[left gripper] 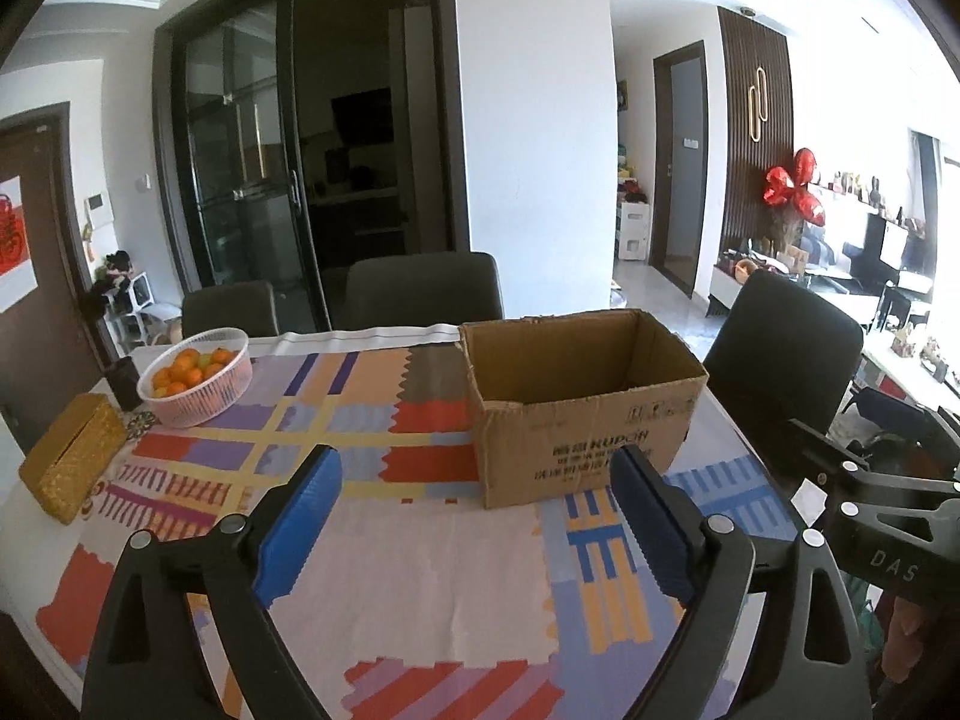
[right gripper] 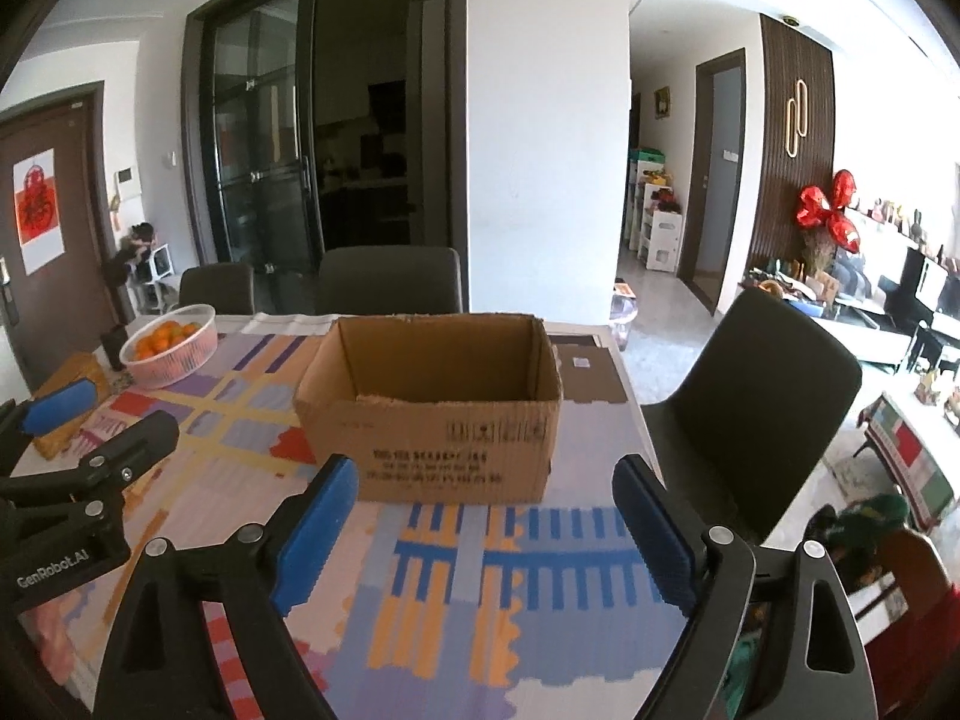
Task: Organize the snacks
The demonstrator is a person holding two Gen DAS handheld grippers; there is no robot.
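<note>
On the patterned tablecloth point(left gripper: 420, 570), open cardboard box point(left gripper: 576, 402), basket point(left gripper: 198, 381) of oranges point(left gripper: 180, 372), both tongs point(left gripper: 474, 516) point(right gripper: 486, 525) spread, pinching nothing.

Daylight floods in from my right; the window side point(left gripper: 936, 138) is blown out to white in both views, detail lost there. The far glass doors point(right gripper: 264, 138) stay dark, with faint reflections. The tabletop point(left gripper: 420, 540) is evenly lit, colours slightly washed, shadows soft; a shadow lies inside the cardboard box point(right gripper: 432, 396). Strong fisheye bending: door frames and walls curve toward the edges, corners vignetted black. Focus is fair at centre, softer at the rim; box print is smeared, unreadable.
</note>
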